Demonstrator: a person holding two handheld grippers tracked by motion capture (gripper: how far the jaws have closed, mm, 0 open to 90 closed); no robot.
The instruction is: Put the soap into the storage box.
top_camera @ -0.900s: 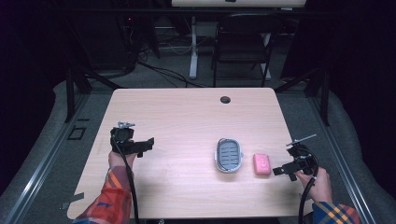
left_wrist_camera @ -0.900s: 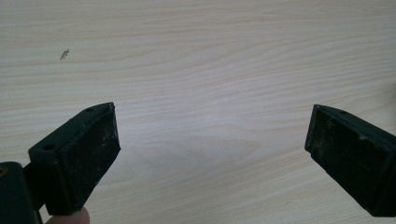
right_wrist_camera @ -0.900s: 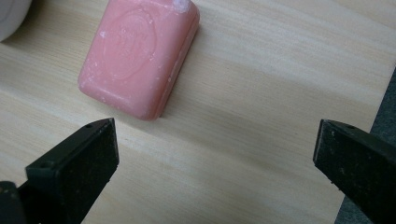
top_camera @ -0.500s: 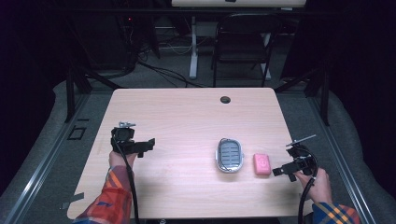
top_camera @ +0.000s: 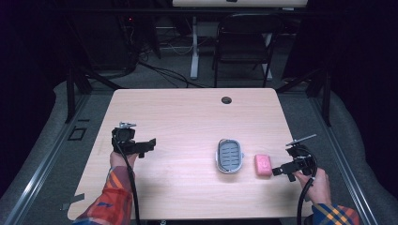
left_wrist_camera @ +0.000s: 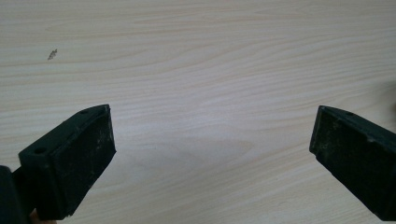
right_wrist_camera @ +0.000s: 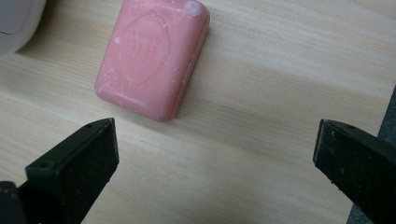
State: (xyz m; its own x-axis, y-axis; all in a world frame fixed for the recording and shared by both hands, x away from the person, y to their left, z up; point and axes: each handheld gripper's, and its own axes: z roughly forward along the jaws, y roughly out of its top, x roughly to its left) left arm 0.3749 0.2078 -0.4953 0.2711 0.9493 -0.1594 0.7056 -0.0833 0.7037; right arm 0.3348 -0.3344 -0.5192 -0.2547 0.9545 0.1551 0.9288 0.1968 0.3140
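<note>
A pink bar of soap [top_camera: 263,164] [right_wrist_camera: 152,58] lies flat on the wooden table, just right of a grey oval soap dish [top_camera: 229,155] with a slatted insert. My right gripper [top_camera: 280,170] [right_wrist_camera: 215,163] hovers open a little to the right of the soap, jaws spread wide with nothing between them; the soap sits just beyond its left jaw. My left gripper [top_camera: 149,144] [left_wrist_camera: 212,154] is open over bare wood at the table's left side, far from both objects.
The light wooden table [top_camera: 187,122] has a round black cable hole [top_camera: 226,100] near its far edge. A white rim of the soap dish [right_wrist_camera: 16,21] shows at the upper left of the right gripper view. A dark chair [top_camera: 241,44] stands beyond the table.
My right gripper has edged slightly towards the soap. The left gripper, soap and dish have not moved.
</note>
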